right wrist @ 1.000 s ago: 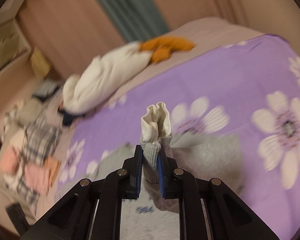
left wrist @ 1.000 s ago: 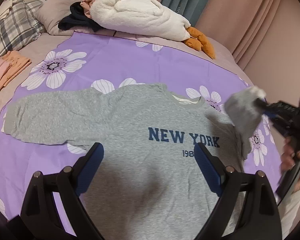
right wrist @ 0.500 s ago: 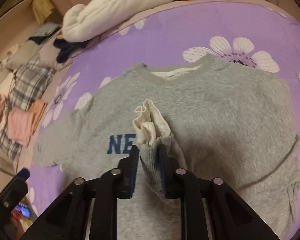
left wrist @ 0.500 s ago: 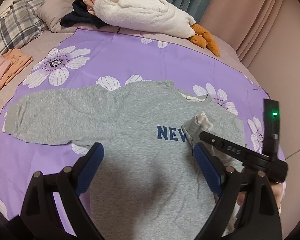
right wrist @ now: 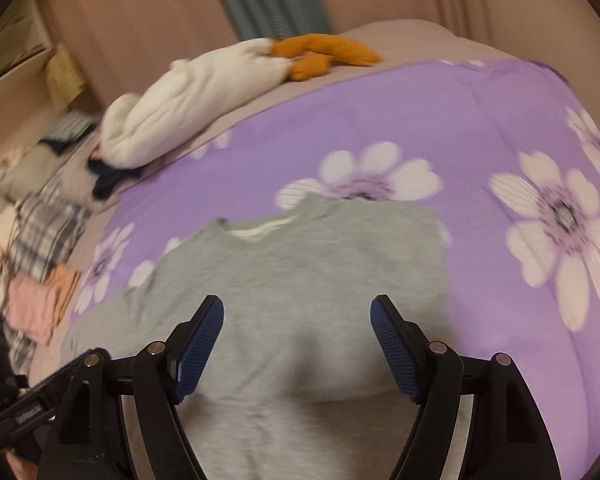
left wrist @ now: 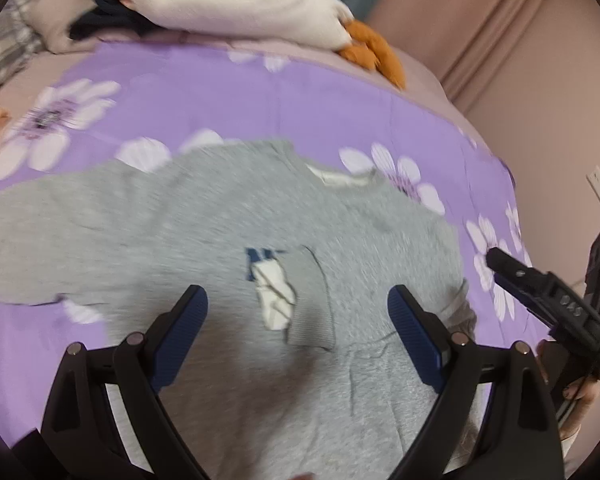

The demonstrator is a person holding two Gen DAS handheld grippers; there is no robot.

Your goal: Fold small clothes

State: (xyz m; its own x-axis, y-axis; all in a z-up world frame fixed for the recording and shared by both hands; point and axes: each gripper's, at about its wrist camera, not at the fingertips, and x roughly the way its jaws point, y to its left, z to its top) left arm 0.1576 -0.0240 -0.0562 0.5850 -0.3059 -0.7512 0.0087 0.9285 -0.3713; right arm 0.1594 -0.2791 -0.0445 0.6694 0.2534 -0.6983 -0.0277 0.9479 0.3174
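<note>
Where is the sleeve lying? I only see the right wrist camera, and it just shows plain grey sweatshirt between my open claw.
Observer: In the left wrist view the folded sleeve lies across the chest of the sweatshirt, with its white cuff lining turned out.
Child: Can you read the words on the front?
Observer: Hardly. The sleeve covers most of the blue print, and only the start of it peeks out.
Child: What about the other sleeve?
Observer: The other sleeve is not folded yet. It stretches out flat toward the left edge of that view, on the purple cover.
</note>
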